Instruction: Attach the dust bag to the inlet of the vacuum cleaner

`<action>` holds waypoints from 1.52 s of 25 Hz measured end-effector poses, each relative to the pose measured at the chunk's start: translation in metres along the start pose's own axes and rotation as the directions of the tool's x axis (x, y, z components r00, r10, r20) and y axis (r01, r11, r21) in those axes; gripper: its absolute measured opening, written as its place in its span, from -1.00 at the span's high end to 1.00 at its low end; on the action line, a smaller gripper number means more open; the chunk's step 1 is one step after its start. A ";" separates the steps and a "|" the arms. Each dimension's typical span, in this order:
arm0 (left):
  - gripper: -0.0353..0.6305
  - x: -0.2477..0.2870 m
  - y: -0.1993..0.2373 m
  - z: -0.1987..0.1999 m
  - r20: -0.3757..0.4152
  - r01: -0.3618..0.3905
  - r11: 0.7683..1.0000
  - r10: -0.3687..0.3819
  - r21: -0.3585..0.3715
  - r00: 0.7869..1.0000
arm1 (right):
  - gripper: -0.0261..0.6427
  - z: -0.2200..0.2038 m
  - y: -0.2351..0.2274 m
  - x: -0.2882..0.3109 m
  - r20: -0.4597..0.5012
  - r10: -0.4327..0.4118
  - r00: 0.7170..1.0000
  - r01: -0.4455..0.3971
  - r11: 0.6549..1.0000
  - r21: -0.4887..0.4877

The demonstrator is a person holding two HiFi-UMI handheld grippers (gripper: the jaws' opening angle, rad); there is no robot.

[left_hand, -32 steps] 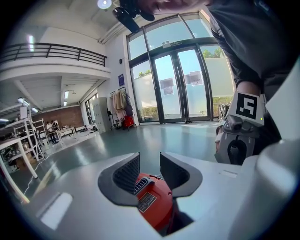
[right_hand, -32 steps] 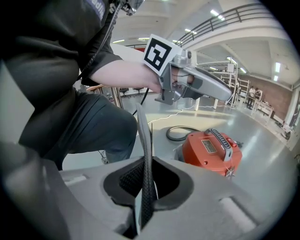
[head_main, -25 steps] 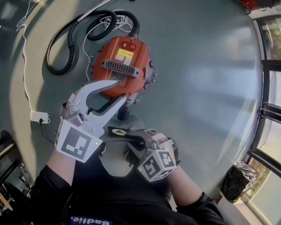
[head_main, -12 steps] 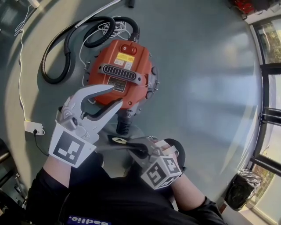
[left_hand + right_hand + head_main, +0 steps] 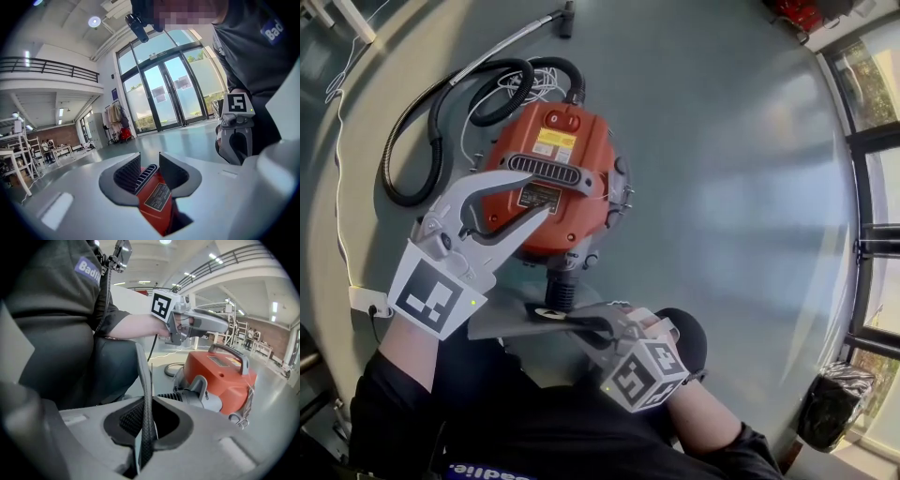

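Because the right gripper (image 5: pixel 586 325) has its jaws clenched on only a thin edge of the bag (image 5: pixel 502 323), the likeliest fault is the bag pivoting or slipping in that pinch once its collar (image 5: pixel 548 312) is pressed onto the inlet (image 5: pixel 561 289). The right gripper view shows the bag edge-on between the pads, a narrow dark strip, so there is little hold against twisting. The limp grey part could also fold under and block the hole.

A second risk lies with the vacuum (image 5: pixel 558 150). It stands free on the floor (image 5: pixel 722 187), and the left gripper (image 5: pixel 536 195) hovers over its top with jaws released, grasping nothing; the left gripper view shows only the orange body in the gap. A push on the inlet may shove the vacuum away rather than seat the collar.

The bag is held above the floor just in front of the inlet, between the vacuum and the person. It lies roughly flat, its long axis running across the head view from the right jaws toward the left. The collar hole faces upward, while the inlet points out from the vacuum toward the person, so I judge the collar must tip to face it. Missing that turn would jam the rim.
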State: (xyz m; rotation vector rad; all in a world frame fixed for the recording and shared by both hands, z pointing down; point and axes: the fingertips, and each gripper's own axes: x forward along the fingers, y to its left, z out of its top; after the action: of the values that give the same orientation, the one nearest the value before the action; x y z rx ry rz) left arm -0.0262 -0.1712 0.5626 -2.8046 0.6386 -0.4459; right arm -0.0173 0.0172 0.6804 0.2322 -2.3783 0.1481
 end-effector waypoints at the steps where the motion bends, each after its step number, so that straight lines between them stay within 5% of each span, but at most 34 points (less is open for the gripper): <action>1: 0.46 0.002 0.000 -0.003 -0.002 0.012 1.000 -0.012 0.006 1.000 | 0.88 -0.001 0.000 0.001 0.004 -0.002 1.000 0.002 1.000 0.001; 8: 0.41 0.021 0.007 -0.016 -0.002 0.099 0.990 -0.099 0.102 0.995 | 0.88 -0.002 -0.002 0.001 0.020 -0.011 1.000 0.011 1.000 0.028; 14: 0.38 0.032 0.010 -0.034 -0.071 0.206 0.956 -0.195 0.210 0.978 | 0.88 0.002 -0.006 0.000 0.024 -0.009 1.000 0.007 0.998 0.063; 20: 0.34 0.033 0.012 -0.032 0.000 0.318 0.928 -0.324 0.193 0.946 | 0.88 -0.005 -0.008 0.003 0.031 -0.008 0.999 0.006 0.996 0.087; 31: 0.28 0.041 0.011 -0.075 -0.167 0.444 0.882 -0.419 0.161 0.892 | 0.88 -0.021 -0.012 0.009 -0.043 -0.026 0.999 0.029 0.996 0.083; 38: 0.45 0.046 0.012 -0.075 -0.138 0.438 0.886 -0.420 0.149 0.897 | 0.88 -0.017 -0.014 0.010 -0.035 -0.012 0.999 0.016 0.994 0.110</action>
State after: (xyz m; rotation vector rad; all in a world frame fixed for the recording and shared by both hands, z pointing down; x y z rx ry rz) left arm -0.0169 -0.2142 0.6396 -2.7512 -0.0230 -0.6916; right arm -0.0098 0.0049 0.7000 0.2966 -2.3366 0.2751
